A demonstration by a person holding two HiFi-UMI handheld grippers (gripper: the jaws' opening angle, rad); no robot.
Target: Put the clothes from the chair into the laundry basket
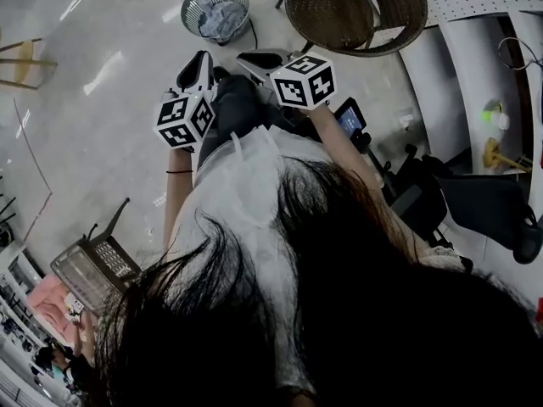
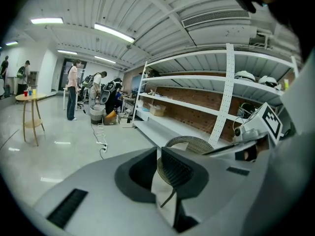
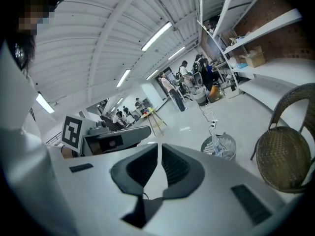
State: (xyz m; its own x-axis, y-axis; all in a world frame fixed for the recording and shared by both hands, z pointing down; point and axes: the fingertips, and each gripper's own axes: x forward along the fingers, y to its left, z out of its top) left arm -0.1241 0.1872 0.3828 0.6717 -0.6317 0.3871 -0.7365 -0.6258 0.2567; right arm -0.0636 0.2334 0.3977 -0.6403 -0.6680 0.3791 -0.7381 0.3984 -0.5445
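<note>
The wire laundry basket (image 1: 217, 8) stands on the floor ahead of me with blue-grey clothes (image 1: 222, 17) inside; it also shows in the right gripper view (image 3: 218, 146). To its right is the brown wicker chair (image 1: 352, 11), its seat bare. I hold both grippers up side by side, short of the basket. My left gripper (image 1: 197, 70) is shut with nothing in it, its tips (image 2: 158, 149) pointing toward the chair (image 2: 189, 142). My right gripper (image 1: 259, 60) is also shut and empty (image 3: 159, 145), with the chair (image 3: 283, 159) at its right.
White shelving (image 1: 475, 58) runs along the right, with a black bag (image 1: 492, 210) on the floor beside it. A keyboard-like device (image 1: 93, 270) lies at lower left. A small round table (image 2: 30, 117) and several people (image 2: 73, 90) are far off across the shiny floor.
</note>
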